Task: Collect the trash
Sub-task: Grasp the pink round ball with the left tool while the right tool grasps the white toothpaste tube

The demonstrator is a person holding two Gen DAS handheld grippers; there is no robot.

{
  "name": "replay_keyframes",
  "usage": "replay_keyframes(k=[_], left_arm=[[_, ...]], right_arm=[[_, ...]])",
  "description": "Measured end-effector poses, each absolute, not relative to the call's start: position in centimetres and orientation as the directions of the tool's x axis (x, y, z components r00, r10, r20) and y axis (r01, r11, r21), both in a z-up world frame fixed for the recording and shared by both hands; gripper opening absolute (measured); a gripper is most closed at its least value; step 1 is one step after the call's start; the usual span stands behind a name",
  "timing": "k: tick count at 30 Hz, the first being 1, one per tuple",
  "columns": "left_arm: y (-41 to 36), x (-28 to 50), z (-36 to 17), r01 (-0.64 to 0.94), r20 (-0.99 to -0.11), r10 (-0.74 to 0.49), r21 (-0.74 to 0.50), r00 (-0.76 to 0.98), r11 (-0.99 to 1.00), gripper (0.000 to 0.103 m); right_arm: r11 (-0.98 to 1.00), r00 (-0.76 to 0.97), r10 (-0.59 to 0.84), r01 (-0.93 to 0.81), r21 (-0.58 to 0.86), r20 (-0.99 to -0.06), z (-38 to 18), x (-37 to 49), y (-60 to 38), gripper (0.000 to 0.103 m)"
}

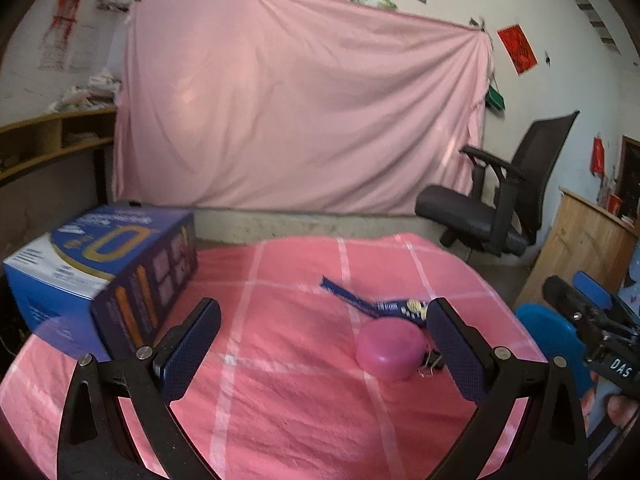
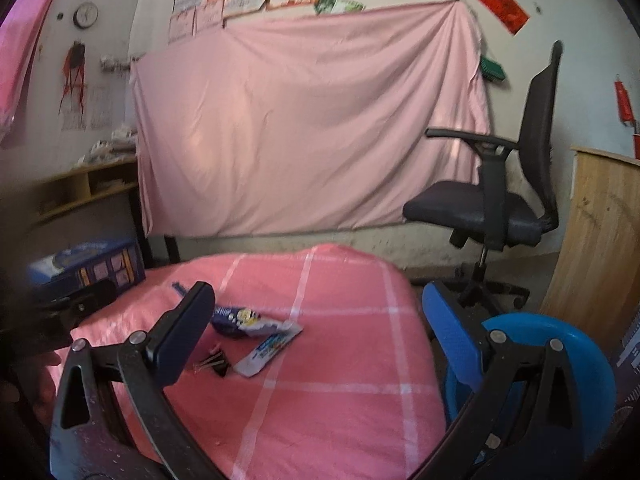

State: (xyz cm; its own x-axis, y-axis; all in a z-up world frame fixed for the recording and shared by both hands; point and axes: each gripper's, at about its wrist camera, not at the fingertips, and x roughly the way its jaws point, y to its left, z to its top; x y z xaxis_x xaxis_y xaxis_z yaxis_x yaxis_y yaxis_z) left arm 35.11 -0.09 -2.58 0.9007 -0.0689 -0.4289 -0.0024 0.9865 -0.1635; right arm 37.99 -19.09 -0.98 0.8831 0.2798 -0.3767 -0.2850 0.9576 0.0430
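Note:
A torn blue snack wrapper [image 1: 372,305] lies on the pink checked cloth [image 1: 280,380], and a round pink lid-like object [image 1: 390,347] sits just in front of it. My left gripper [image 1: 324,344] hovers open over the cloth, with the pink object just inside its right finger. In the right wrist view the blue wrapper [image 2: 236,320] and a white wrapper [image 2: 268,351] lie side by side. My right gripper [image 2: 318,336] is open and empty above them. A blue bin [image 2: 560,360] stands beside the table at the right; it is the blue bin [image 1: 552,344] at the left view's right edge.
A blue printed box [image 1: 104,272] stands on the table's left side. Black binder clips [image 2: 214,360] lie by the wrappers. A black office chair [image 2: 500,200] stands behind the table, with a wooden cabinet [image 2: 600,240] to its right. A pink sheet [image 1: 300,100] covers the back wall.

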Motion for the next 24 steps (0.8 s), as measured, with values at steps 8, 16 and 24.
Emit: replay_keyframes(k=[8,16,24], left_arm=[[-0.2,37.8,-3.6,0.071,-0.532,-0.180,-0.219,0.827,0.973,0.081],[-0.7,40.1,-4.6,0.142,-0.605,-0.301,-0.297,0.737,0.944,0.062],[-1.9,41.7,-4.7,0.185,-0.645,-0.351,-0.312,0.679,0.932,0.062]], right_arm=[[0.944,0.792,0.313,-0.321,0.079,-0.524,-3.2,40.8,-17.9,0.095],[0.941,0.702,0.317,-0.315,0.122,-0.637,-5.1,43.2,-17.3,0.072],[0.941,0.685,0.325,-0.300,0.155,-0.652,-5.3,43.5,-17.8,0.070]])
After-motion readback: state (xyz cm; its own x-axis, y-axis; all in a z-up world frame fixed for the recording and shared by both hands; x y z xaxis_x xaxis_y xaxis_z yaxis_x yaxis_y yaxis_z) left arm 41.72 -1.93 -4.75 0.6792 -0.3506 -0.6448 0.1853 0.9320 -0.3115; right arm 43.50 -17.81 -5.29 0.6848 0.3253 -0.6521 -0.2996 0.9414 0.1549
